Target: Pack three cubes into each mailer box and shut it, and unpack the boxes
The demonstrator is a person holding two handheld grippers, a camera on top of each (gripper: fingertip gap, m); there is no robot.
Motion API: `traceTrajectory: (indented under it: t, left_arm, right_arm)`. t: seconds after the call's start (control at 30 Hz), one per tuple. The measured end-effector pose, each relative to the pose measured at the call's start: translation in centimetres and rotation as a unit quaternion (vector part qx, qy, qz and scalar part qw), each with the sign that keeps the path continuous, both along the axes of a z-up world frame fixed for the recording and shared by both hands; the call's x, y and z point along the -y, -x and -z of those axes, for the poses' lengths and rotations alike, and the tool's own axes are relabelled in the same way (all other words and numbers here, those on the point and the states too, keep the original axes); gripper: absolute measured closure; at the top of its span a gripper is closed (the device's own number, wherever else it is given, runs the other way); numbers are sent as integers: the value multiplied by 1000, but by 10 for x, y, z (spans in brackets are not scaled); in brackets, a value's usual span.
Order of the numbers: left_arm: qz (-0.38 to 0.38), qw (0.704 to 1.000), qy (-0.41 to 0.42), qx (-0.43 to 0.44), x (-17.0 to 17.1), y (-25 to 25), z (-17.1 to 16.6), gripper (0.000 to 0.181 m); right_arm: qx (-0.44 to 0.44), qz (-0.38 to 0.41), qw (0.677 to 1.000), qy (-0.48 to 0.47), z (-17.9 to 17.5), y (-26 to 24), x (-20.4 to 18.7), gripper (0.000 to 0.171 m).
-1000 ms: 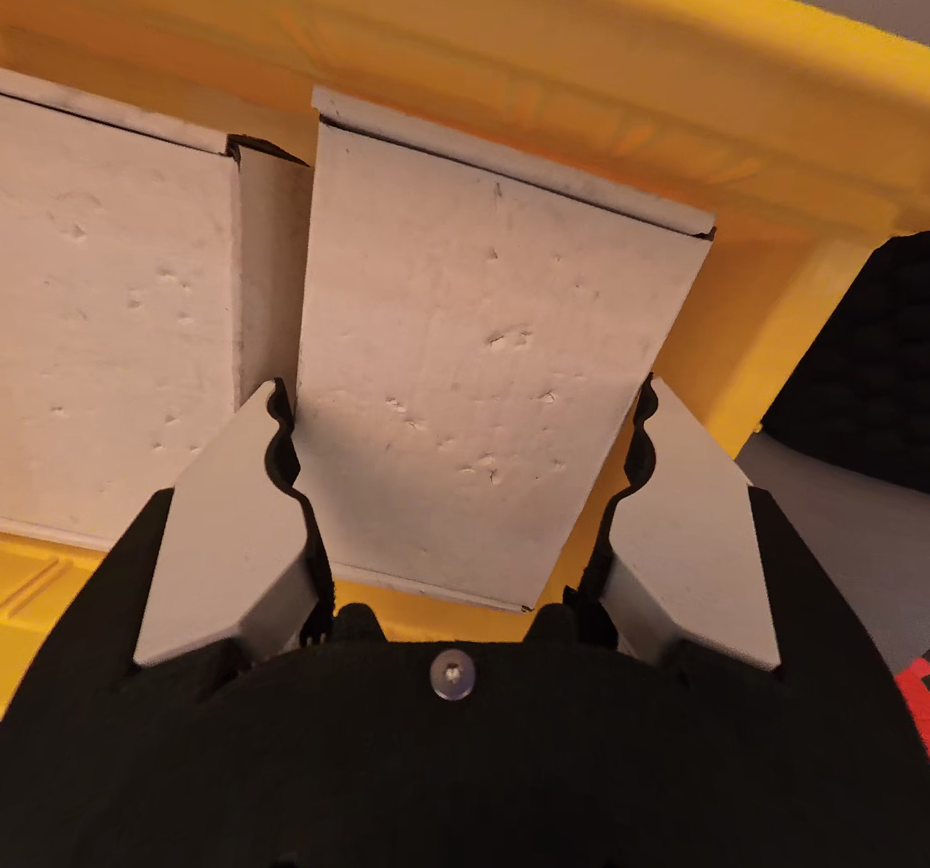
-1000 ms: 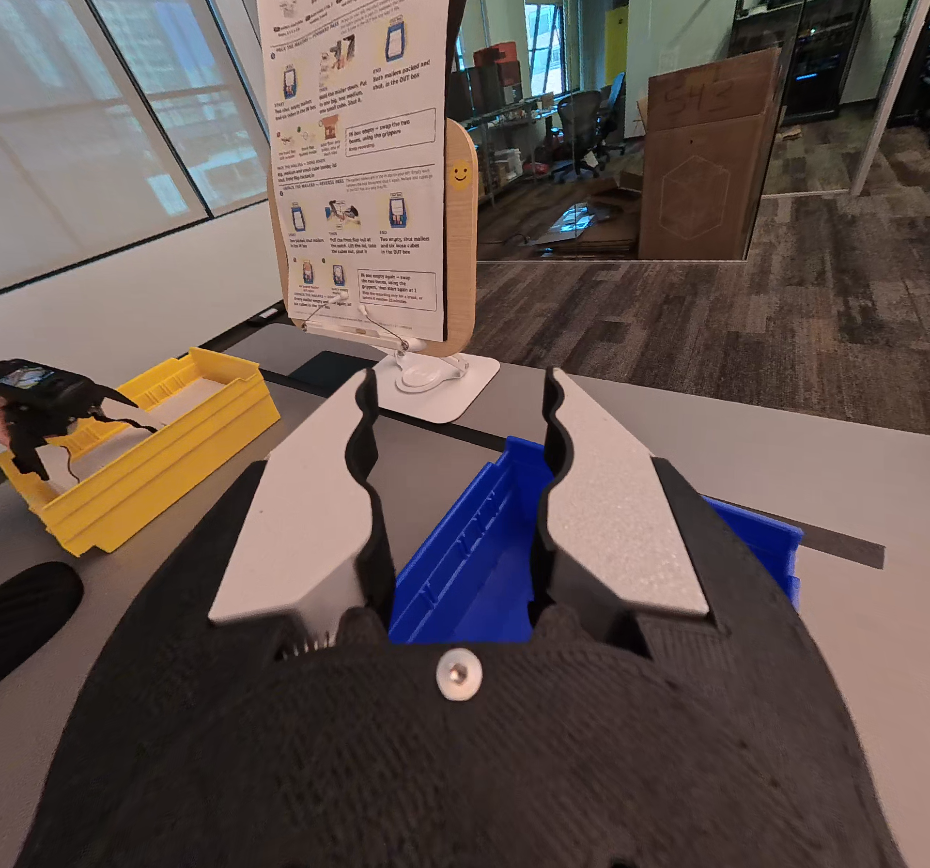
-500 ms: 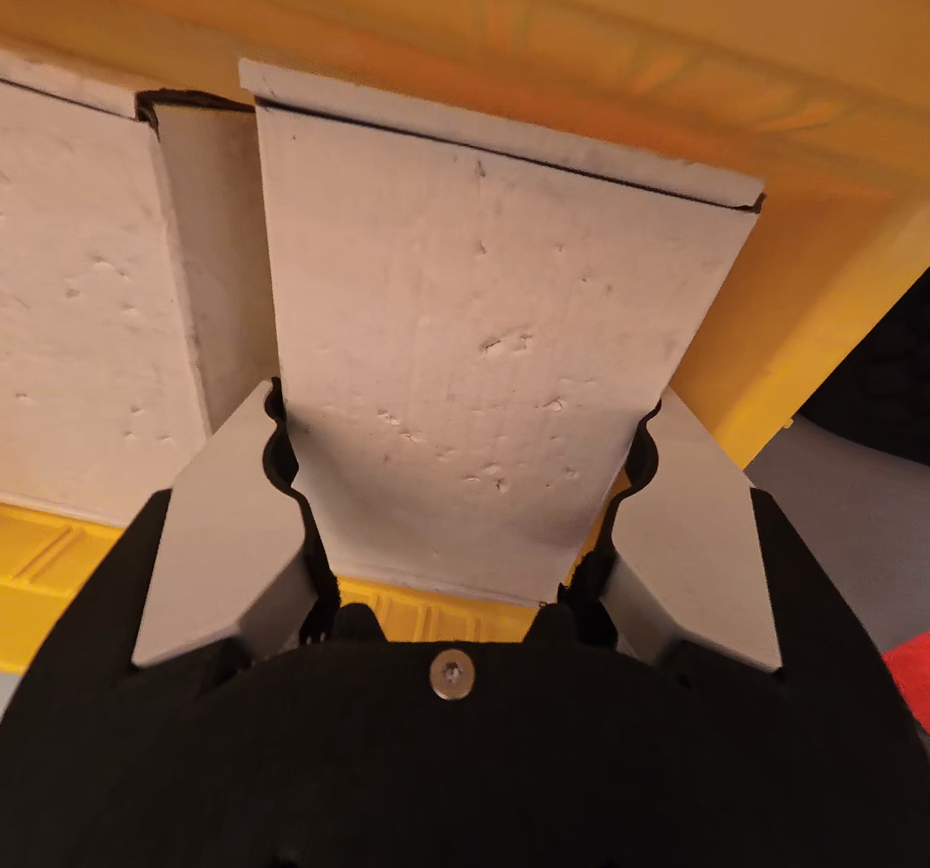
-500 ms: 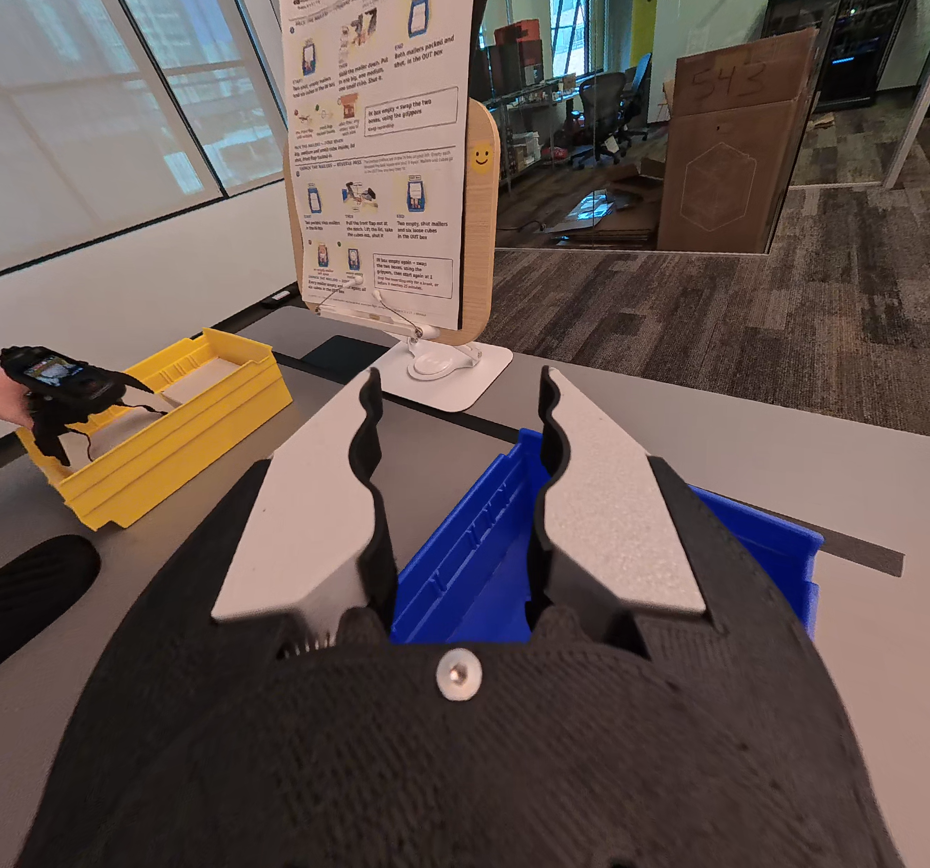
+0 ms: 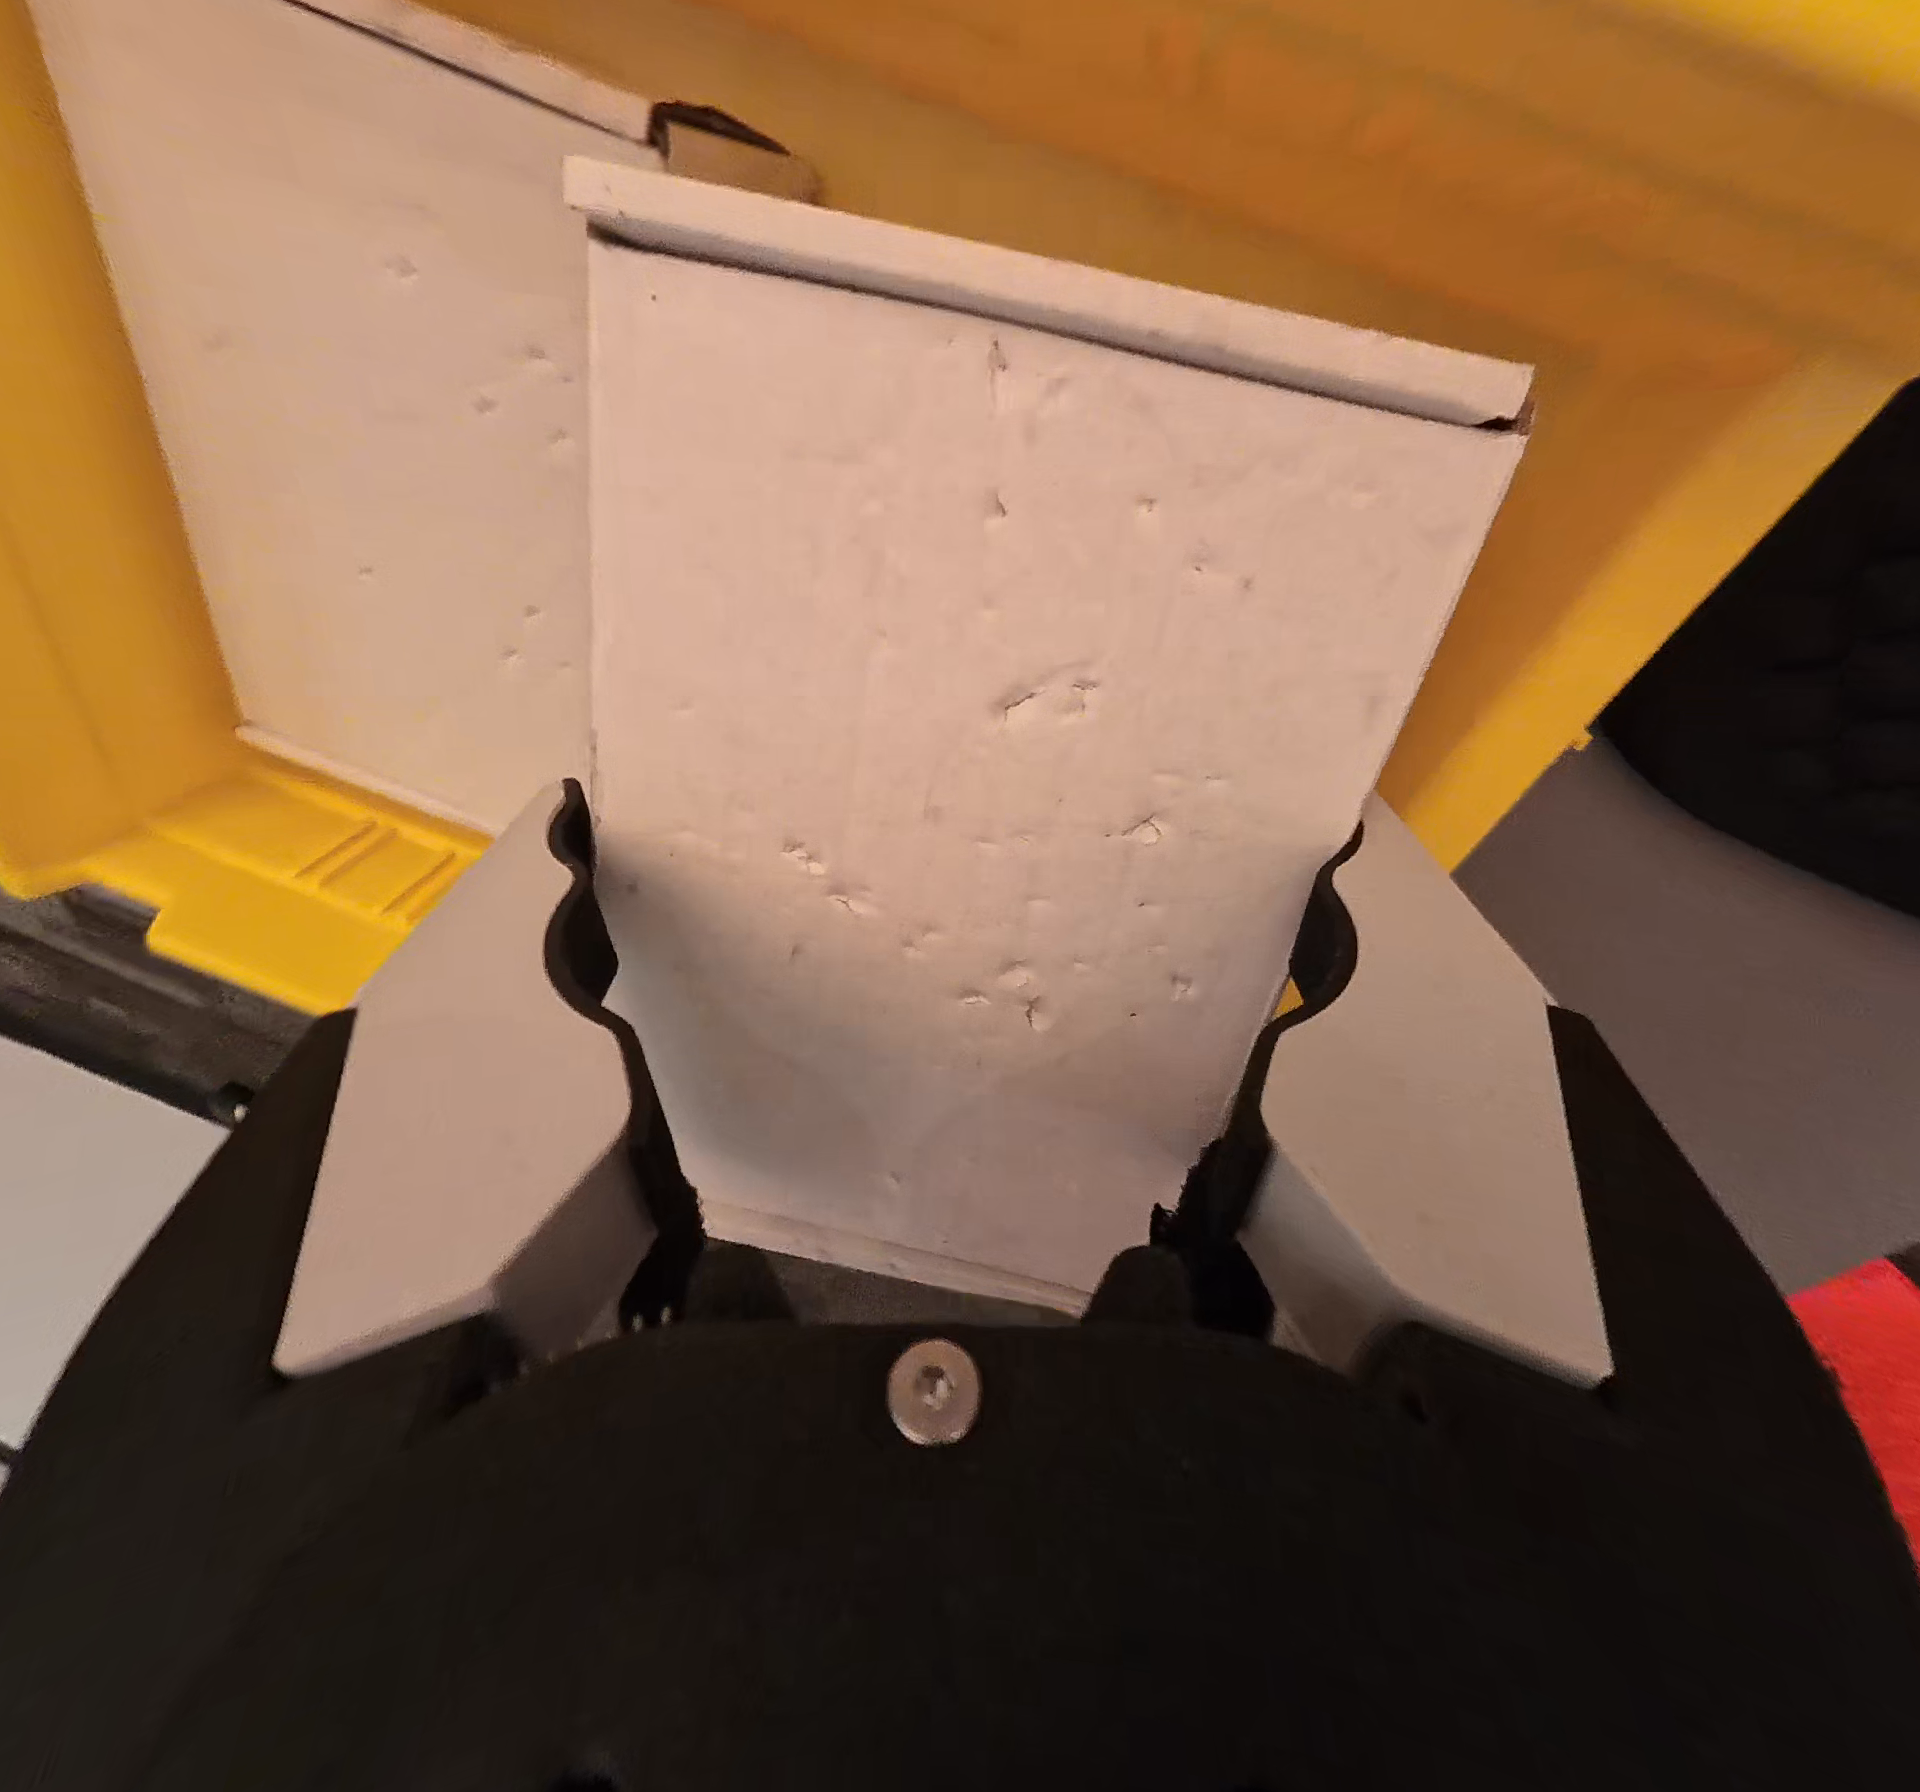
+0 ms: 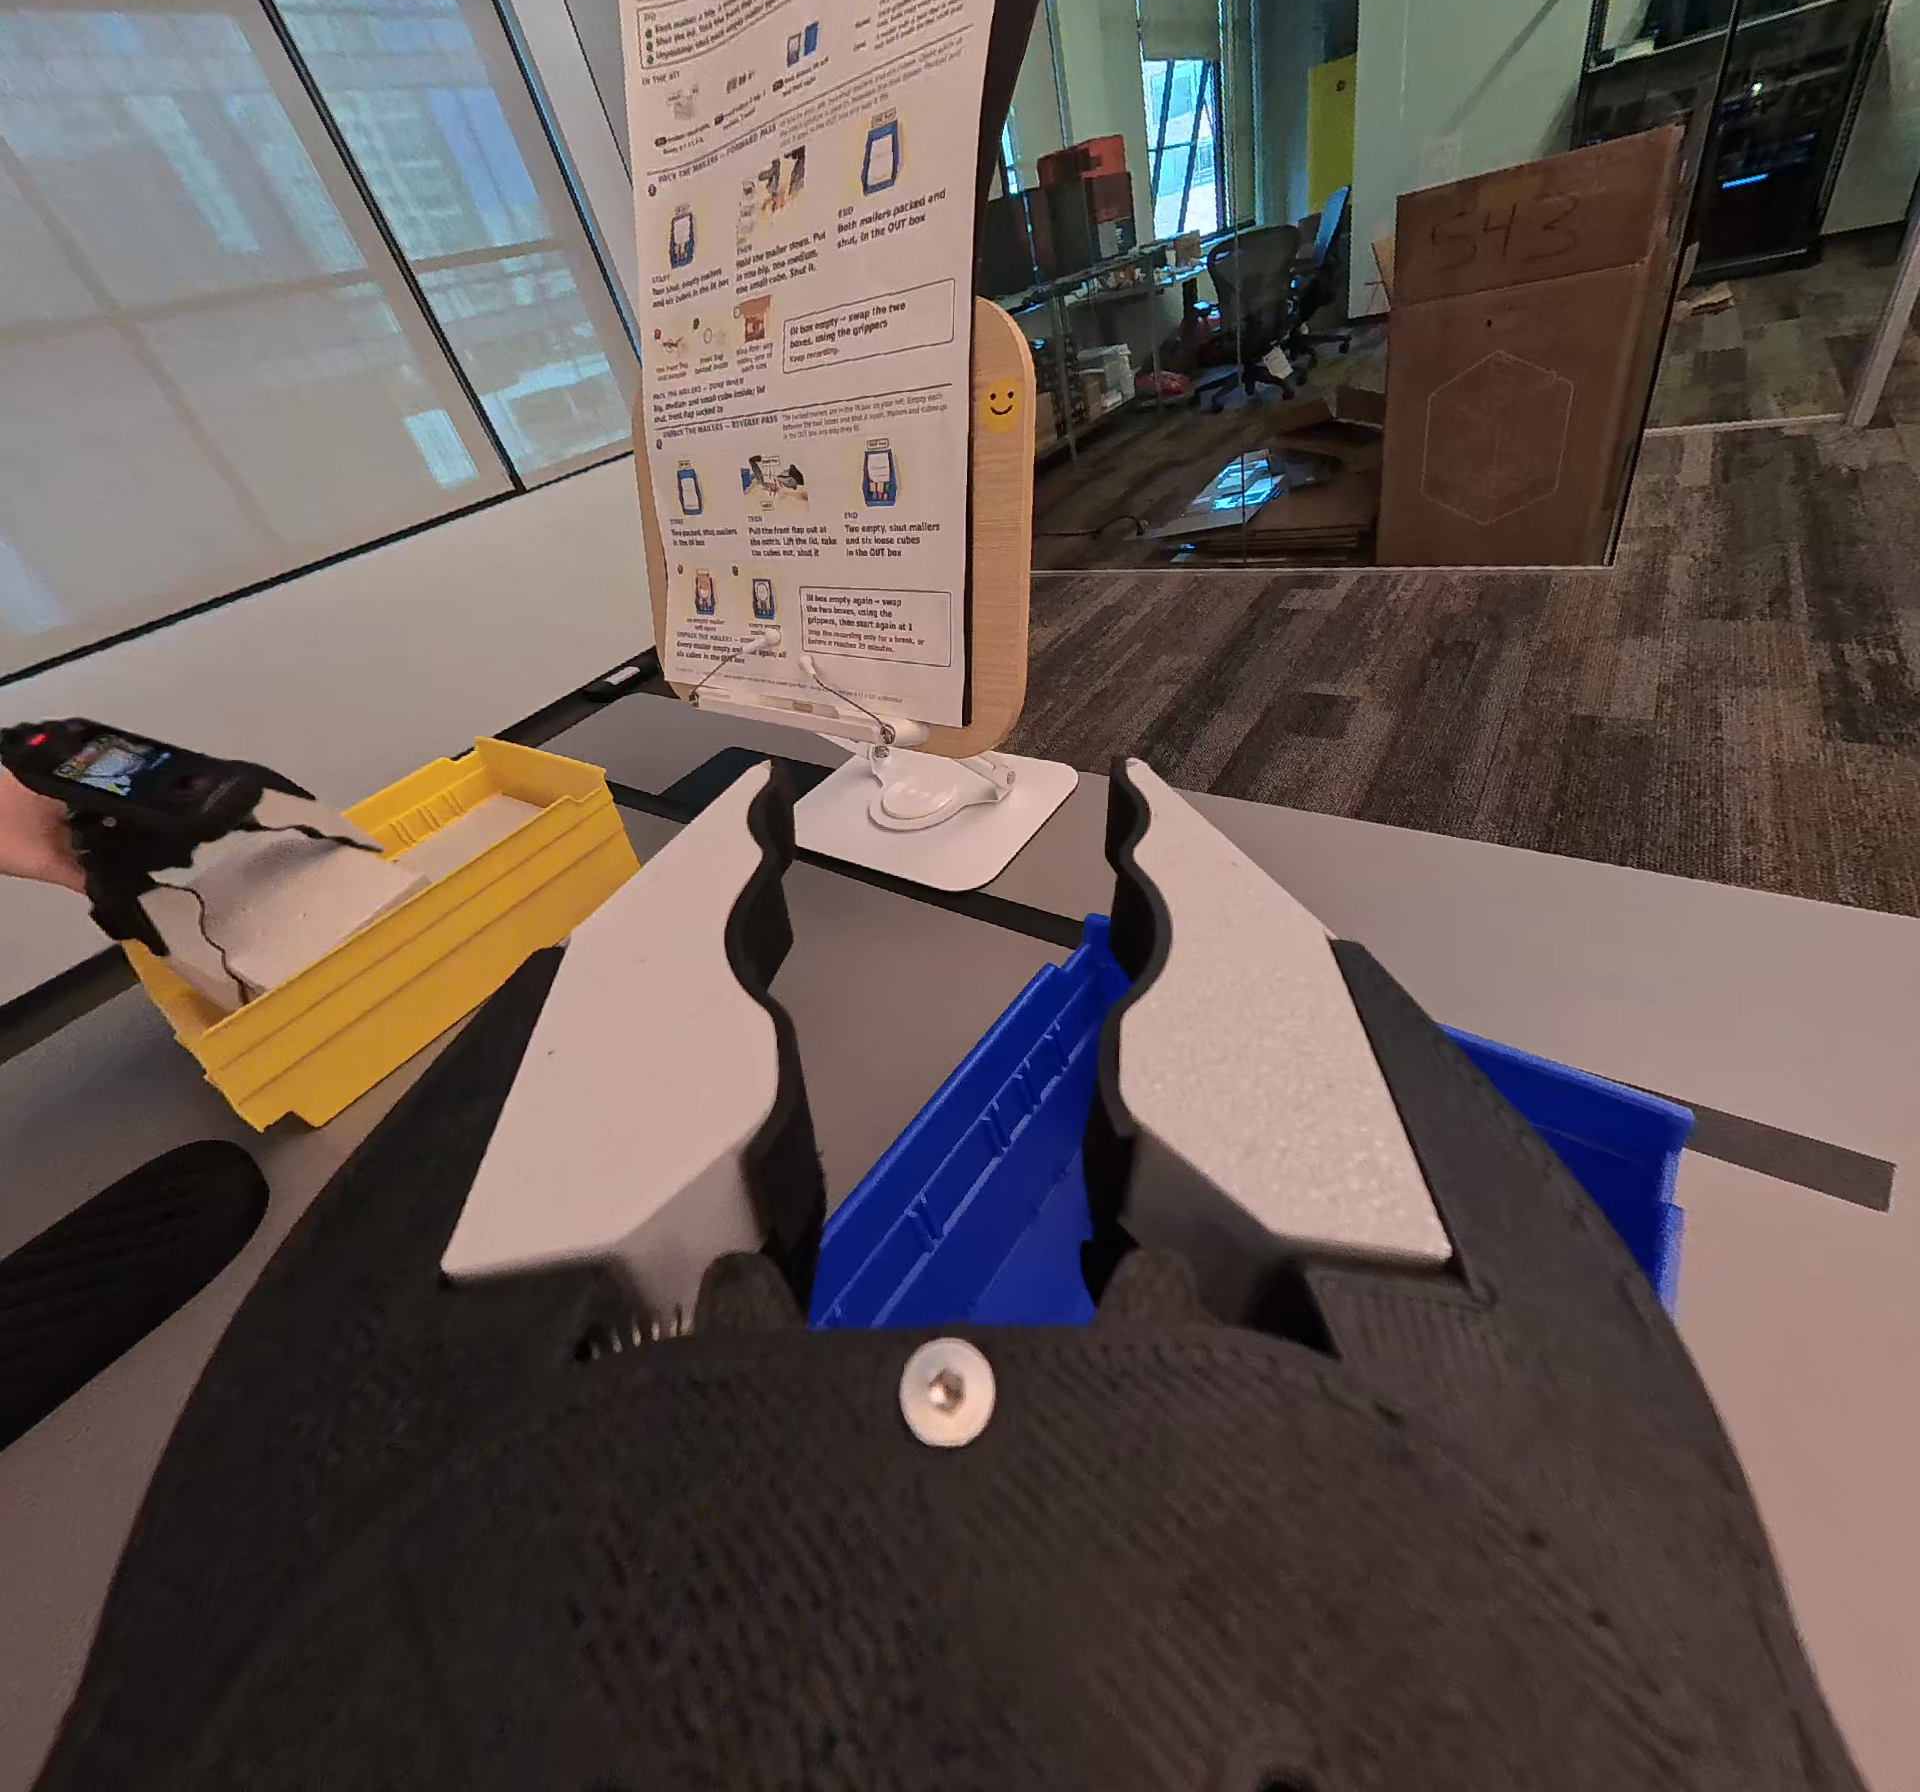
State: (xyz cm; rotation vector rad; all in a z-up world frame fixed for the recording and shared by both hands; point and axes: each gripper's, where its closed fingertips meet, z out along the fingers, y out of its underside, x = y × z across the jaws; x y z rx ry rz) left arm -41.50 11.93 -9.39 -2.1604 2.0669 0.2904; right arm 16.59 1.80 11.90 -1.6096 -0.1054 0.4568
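A: Left wrist view: left tongs (image 5: pixel 961 921) are pinching a white mailer box (image 5: pixel 997 703) over the yellow bin (image 5: pixel 1351 111).

B: Right wrist view is adding context: right tongs (image 6: pixel 940 869) are hovering spread, empty, above the blue bin (image 6: pixel 966 1181) on the worktop (image 6: pixel 1558 921).

Two mailers (image 5: pixel 997 703) in bin (image 5: pixel 1351 132)

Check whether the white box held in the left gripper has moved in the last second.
Yes. The white box in the left gripper has come up and back out of the yellow bin; its near end now clears the bin's front edge, while the second box stays inside.
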Motion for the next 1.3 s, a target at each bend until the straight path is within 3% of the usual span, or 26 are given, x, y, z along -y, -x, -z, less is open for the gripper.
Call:
traceTrajectory:
  t: [0.33, 0.67, 0.87, 0.93, 1.03, 1.1, 1.3]
  left_arm:
    - [25, 999, -46, 11, 8, -47, -68, 48]
    - [52, 996, -64, -28, 7, -96, -93, 48]
    - [63, 995, -30, 66, 22, -156, -99, 48]
    - [70, 992, -12, 107, 30, -187, -92, 48]
    - [76, 985, 25, 150, 43, -233, -71, 48]
    - [74, 982, 61, 162, 55, -258, -51, 48]
    - [74, 979, 120, 150, 73, -300, 9, 48]
  right_arm:
    - [13, -20, 1000, -16, -8, 16, 4, 112]
    - [126, -65, 989, -49, -19, 95, 8, 111]
    - [164, -160, 971, -66, -10, 168, 17, 110]
    - [205, -207, 953, -89, 3, 205, 25, 107]
    - [278, -243, 920, -131, 39, 255, 40, 80]
    - [340, -253, 893, -153, 72, 279, 50, 79]
    - [521, -174, 827, -118, 164, 288, 41, 77]
